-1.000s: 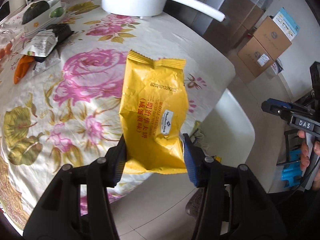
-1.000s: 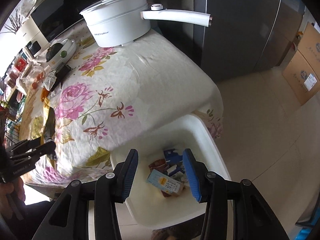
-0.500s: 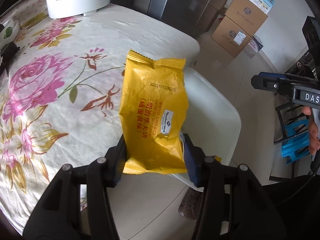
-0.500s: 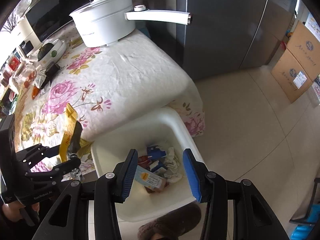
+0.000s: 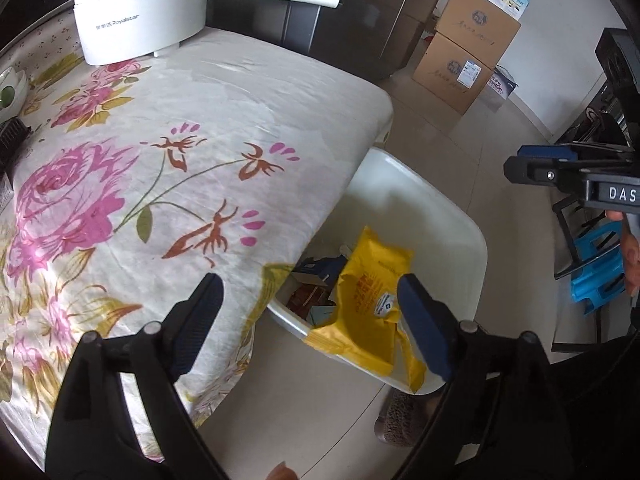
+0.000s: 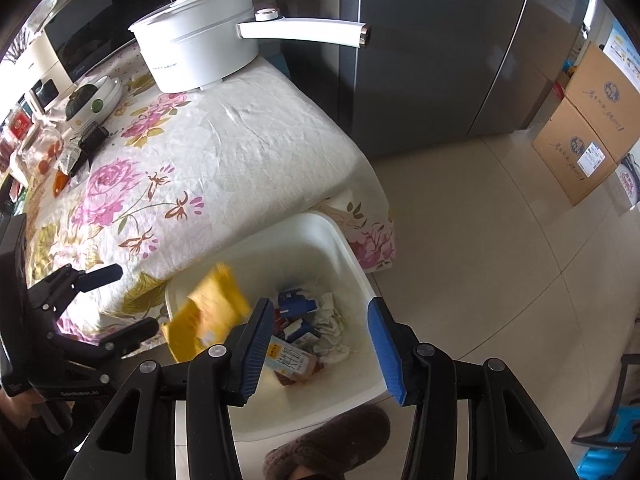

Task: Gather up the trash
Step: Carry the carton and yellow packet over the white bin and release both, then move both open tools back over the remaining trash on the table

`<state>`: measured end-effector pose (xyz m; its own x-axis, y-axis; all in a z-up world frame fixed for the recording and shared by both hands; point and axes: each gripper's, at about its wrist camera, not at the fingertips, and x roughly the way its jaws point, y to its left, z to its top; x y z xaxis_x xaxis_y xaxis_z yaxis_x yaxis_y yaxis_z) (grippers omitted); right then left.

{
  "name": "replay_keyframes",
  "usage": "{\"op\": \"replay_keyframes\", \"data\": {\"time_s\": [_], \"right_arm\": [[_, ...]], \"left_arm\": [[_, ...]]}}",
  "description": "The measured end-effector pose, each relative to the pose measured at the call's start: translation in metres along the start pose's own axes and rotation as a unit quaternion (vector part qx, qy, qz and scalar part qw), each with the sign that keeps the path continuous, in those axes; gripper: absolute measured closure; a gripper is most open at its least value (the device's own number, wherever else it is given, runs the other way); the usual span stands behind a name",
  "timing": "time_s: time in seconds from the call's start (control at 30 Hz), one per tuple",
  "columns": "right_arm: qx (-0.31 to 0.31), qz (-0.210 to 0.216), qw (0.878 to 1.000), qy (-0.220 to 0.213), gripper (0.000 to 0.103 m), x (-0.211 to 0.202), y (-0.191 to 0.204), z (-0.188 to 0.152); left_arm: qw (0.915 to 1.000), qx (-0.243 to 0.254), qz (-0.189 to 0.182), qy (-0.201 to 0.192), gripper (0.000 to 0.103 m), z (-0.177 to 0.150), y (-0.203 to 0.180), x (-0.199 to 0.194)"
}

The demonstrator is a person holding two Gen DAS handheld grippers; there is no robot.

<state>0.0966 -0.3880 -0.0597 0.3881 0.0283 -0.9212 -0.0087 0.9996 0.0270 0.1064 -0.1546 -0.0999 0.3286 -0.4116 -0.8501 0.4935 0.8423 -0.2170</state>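
A yellow snack packet point(image 5: 368, 300) is loose and dropping onto the near rim of the white bin point(image 5: 440, 216) beside the table; it looks blurred in the right wrist view point(image 6: 212, 312). My left gripper point(image 5: 308, 280) hangs above it with its jaws opening wide, and its pads touch nothing. My right gripper point(image 6: 320, 304) hovers over the bin point(image 6: 340, 248), its jaws opening slightly with nothing between them. Inside the bin lie cartons point(image 6: 288, 356) and crumpled tissue point(image 6: 328, 320). Each gripper shows in the other's view: the right gripper point(image 5: 514, 162), the left gripper point(image 6: 134, 298).
The table wears a flowered cloth point(image 5: 200, 120) and carries a white long-handled pot point(image 5: 136, 20) at the back. More wrappers and dishes point(image 6: 72, 156) lie at its far left. Cardboard boxes point(image 5: 468, 52), a grey fridge point(image 6: 440, 60), a blue stool point(image 5: 596, 276) and a brown slipper point(image 6: 332, 440) surround the bin.
My left gripper carried the yellow packet from over the table to the bin, then opened and let it go; the packet has dropped to the bin's rim. The right gripper barely moved.
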Motion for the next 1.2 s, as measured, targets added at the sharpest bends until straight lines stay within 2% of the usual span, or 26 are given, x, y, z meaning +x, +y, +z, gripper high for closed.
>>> {"op": "replay_keyframes", "data": {"time_s": [0.2, 0.4, 0.5, 0.57, 0.73, 0.97, 1.07, 1.2], "right_arm": [[-0.004, 0.001, 1.0, -0.001, 0.05, 0.0, 0.007, 0.002], [-0.013, -0.003, 1.0, -0.001, 0.048, 0.001, 0.016, 0.005], [-0.017, -0.005, 1.0, -0.004, 0.041, 0.0, 0.023, 0.007], [-0.02, -0.005, 1.0, -0.006, 0.032, 0.0, 0.027, 0.01], [-0.037, -0.009, 0.999, -0.006, 0.021, 0.003, 0.05, 0.019], [-0.066, -0.002, 0.998, -0.003, 0.019, 0.013, 0.1, 0.034], [-0.078, 0.007, 0.997, -0.001, 0.018, 0.018, 0.126, 0.04], [-0.093, 0.024, 0.995, 0.006, 0.018, 0.03, 0.162, 0.046]], "left_arm": [[0.9995, -0.03, -0.003, -0.004, 0.014, -0.003, 0.016, -0.007], [0.9985, -0.051, 0.019, -0.007, 0.014, -0.004, 0.03, -0.016], [0.9974, -0.059, 0.04, -0.006, 0.005, -0.005, 0.039, -0.024], [0.9963, -0.062, 0.059, -0.006, 0.004, -0.006, 0.047, -0.031], [0.9902, -0.089, 0.107, -0.015, 0.001, -0.008, 0.076, -0.051], [0.9746, -0.16, 0.155, -0.023, 0.001, -0.028, 0.139, -0.08], [0.9606, -0.206, 0.186, -0.007, 0.001, -0.039, 0.169, -0.092], [0.9481, -0.254, 0.19, -0.022, 0.001, -0.05, 0.2, -0.119]]}}
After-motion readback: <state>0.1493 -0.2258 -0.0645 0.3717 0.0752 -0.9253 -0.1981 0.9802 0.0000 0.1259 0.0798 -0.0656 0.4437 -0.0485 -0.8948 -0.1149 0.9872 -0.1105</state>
